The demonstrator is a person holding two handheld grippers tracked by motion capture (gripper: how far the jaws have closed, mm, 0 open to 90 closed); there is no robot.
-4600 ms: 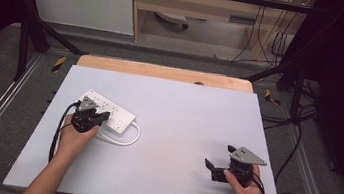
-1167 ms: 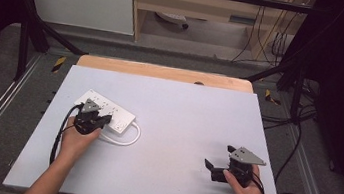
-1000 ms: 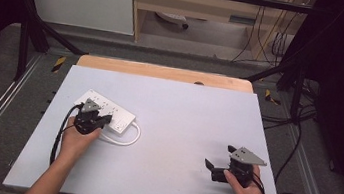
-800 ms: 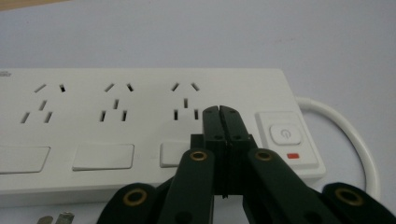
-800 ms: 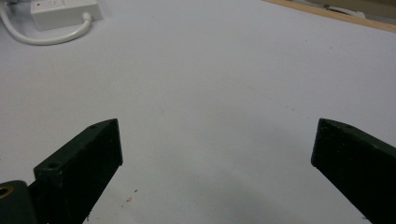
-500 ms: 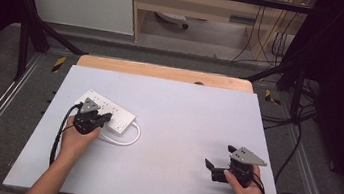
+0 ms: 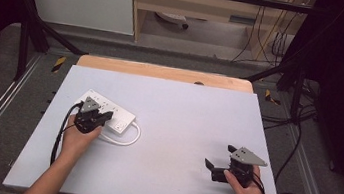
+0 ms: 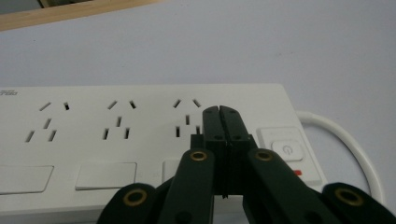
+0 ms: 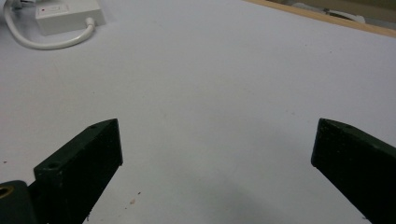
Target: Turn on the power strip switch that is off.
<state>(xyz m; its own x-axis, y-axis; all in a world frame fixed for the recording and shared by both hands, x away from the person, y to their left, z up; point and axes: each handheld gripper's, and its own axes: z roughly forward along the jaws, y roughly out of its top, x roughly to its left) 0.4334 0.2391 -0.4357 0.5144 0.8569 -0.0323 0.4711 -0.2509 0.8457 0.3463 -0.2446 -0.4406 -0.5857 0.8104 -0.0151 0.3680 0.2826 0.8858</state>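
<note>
A white power strip lies on the left half of the table, its white cable looping off its right end. My left gripper hovers over the strip's right end. In the left gripper view the jaws are pressed together with nothing between them, and the left gripper points at the strip just left of the power button. My right gripper rests near the table's front right with its jaws wide apart. The right gripper frames bare table, with the strip's end and cable far off.
The white table top has a wooden strip along its far edge. Black frame bars and floor cables surround the table. A black cable trails from the left gripper beside the person's forearm.
</note>
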